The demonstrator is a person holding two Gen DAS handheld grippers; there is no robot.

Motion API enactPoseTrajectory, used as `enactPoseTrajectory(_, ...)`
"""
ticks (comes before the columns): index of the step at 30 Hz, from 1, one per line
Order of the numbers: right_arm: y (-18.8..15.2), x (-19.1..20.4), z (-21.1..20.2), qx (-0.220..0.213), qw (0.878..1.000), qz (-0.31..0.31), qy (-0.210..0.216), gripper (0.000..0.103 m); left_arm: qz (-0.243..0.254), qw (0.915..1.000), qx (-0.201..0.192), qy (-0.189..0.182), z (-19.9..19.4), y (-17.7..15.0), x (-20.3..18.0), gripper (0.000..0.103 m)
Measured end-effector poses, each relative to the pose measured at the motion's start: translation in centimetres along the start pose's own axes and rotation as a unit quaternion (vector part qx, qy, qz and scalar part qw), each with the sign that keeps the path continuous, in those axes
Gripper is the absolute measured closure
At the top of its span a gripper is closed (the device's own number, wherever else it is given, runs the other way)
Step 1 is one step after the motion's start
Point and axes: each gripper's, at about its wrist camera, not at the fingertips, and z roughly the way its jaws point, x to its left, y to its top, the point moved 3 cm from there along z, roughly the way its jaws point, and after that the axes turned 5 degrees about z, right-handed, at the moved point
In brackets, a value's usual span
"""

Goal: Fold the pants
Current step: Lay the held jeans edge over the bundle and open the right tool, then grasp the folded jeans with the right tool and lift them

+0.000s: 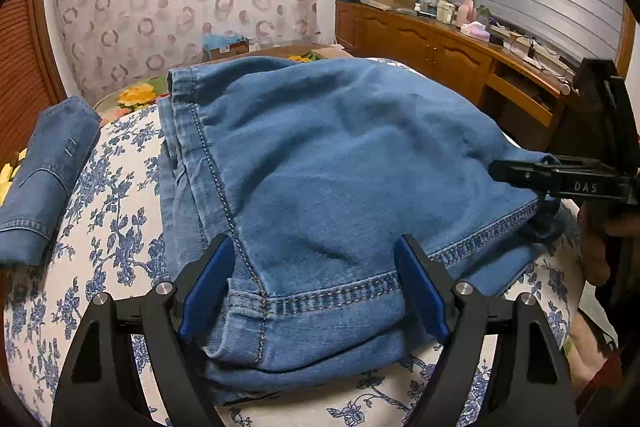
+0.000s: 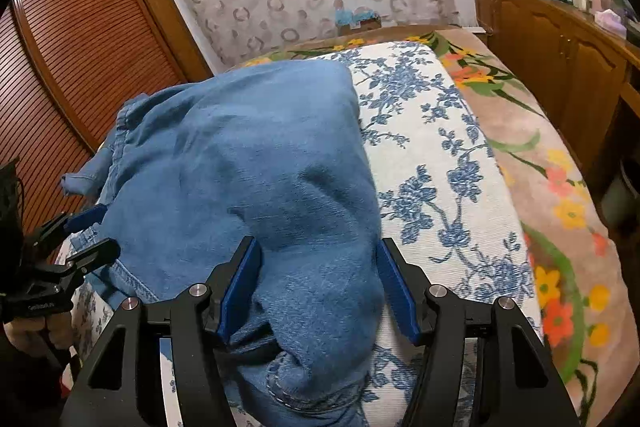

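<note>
Blue denim pants (image 1: 340,155) lie folded in layers on a white cloth with blue flowers (image 1: 112,211). My left gripper (image 1: 316,287) is open, its blue pads on either side of the near hem at the left seam. My right gripper (image 2: 318,287) is open, its jaws on either side of the bunched near right corner of the pants (image 2: 256,163). In the left wrist view the right gripper (image 1: 520,173) reaches in from the right at the hem corner. In the right wrist view the left gripper (image 2: 86,231) shows at the left edge.
Another folded denim piece (image 1: 48,171) lies at the left on the bed. A floral blanket (image 2: 552,187) covers the bed to the right. A wooden cabinet (image 1: 432,43) with bottles stands on the right, a slatted wardrobe (image 2: 80,67) on the left.
</note>
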Motion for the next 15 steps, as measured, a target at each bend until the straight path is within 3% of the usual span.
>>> enactPoseTrajectory(2,-0.2,0.4,0.0,0.001,1.000,-0.002,-0.001,0.044,-0.003,1.0000,0.000,-0.001,-0.1,-0.1,0.3,0.020)
enactPoseTrajectory(7,-0.4,0.9,0.0,0.005,0.999,0.000,0.034,0.081,-0.009,1.0000,-0.001,0.001,-0.4,-0.5,1.2,0.020)
enactPoseTrajectory(10,0.0,1.0,-1.1,-0.014,0.998,0.006,0.055,0.088,-0.018,0.9998,-0.002,0.008,-1.0,-0.8,2.3,0.020)
enactPoseTrajectory(15,1.8,3.8,-3.5,-0.062,0.996,-0.026,0.052,0.091,-0.030,0.9991,-0.015,0.025,-3.0,-0.7,4.0,0.020)
